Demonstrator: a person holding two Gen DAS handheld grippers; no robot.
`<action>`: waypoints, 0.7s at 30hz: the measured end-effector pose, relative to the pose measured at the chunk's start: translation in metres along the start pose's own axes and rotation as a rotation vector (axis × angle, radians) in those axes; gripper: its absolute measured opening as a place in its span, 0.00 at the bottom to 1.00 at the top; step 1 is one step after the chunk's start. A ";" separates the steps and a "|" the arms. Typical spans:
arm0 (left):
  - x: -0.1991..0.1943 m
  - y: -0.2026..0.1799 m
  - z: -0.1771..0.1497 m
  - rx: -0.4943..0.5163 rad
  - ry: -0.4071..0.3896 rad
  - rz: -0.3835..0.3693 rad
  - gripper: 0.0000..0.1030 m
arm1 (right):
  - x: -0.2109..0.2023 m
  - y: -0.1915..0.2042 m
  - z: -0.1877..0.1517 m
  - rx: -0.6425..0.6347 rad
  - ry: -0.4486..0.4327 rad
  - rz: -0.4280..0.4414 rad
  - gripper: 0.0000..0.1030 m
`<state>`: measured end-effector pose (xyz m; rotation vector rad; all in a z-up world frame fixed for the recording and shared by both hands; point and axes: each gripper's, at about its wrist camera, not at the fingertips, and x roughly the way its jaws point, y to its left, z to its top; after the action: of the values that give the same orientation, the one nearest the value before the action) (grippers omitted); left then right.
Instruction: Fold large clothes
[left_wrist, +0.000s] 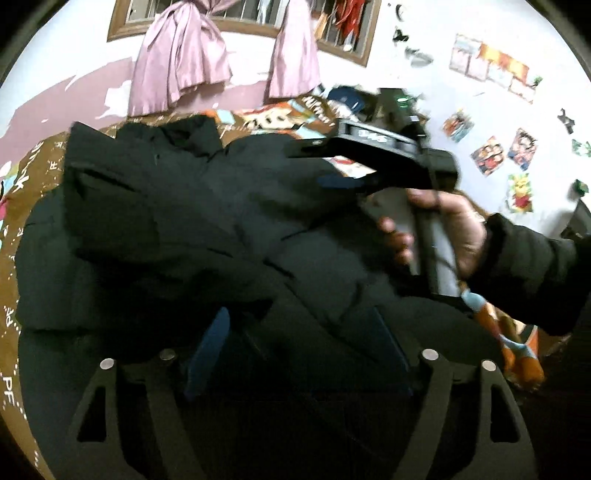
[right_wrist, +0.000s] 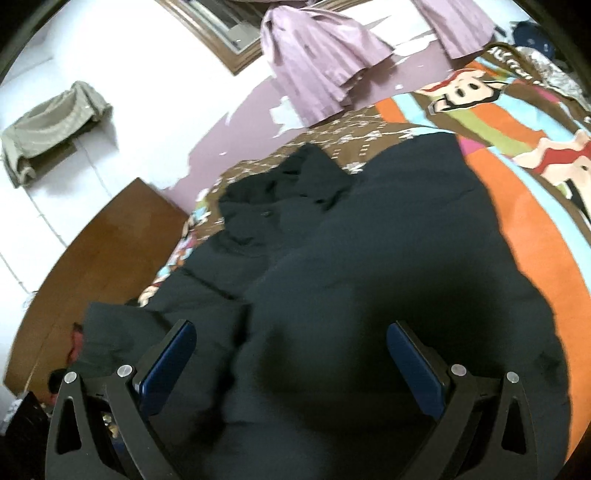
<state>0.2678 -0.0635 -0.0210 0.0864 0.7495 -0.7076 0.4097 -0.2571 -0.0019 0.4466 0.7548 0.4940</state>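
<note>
My left gripper (left_wrist: 295, 347) hangs low over the near part of the black jacket (left_wrist: 177, 221), its 2 blue pads (left_wrist: 210, 347) spread wide with only dark fabric lying between them; nothing is pinched. My right gripper (right_wrist: 291, 354) is just as wide open above the jacket's bulky middle, holding nothing either. From the left wrist view I can see that gripper out over the far right side of the garment, in my right hand (left_wrist: 439, 229).

The jacket lies spread on the cartoon-print bedspread (right_wrist: 517, 155), collar end lumped up toward the far side, one sleeve trailing off toward the wooden bed edge (right_wrist: 92, 258) on the left of the right wrist view.

I judge the fold is barely begun: the body is puffy and uneven. To do this well, I'd lower each gripper onto a single edge, take a firm bite through the padded layers, not a skim of the shell, then lift both sides together so the panel turns over flat. The thick filling will likely spring back, so pressing the crease down afterwards should help.

Beyond the bed, purple curtains (left_wrist: 181, 55) hang knotted below a framed window (left_wrist: 343, 48).
</note>
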 end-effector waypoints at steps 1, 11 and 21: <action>-0.007 0.000 -0.002 -0.003 -0.013 0.002 0.71 | 0.002 0.007 -0.001 -0.012 0.008 0.012 1.00; -0.075 0.073 -0.016 -0.345 -0.143 0.362 0.72 | 0.003 0.133 -0.019 -0.320 0.052 0.121 1.00; -0.104 0.149 -0.053 -0.673 -0.121 0.528 0.72 | 0.038 0.218 -0.114 -0.825 0.109 -0.044 1.00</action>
<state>0.2747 0.1258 -0.0174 -0.3592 0.7715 0.0615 0.2932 -0.0388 0.0232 -0.3665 0.5996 0.7400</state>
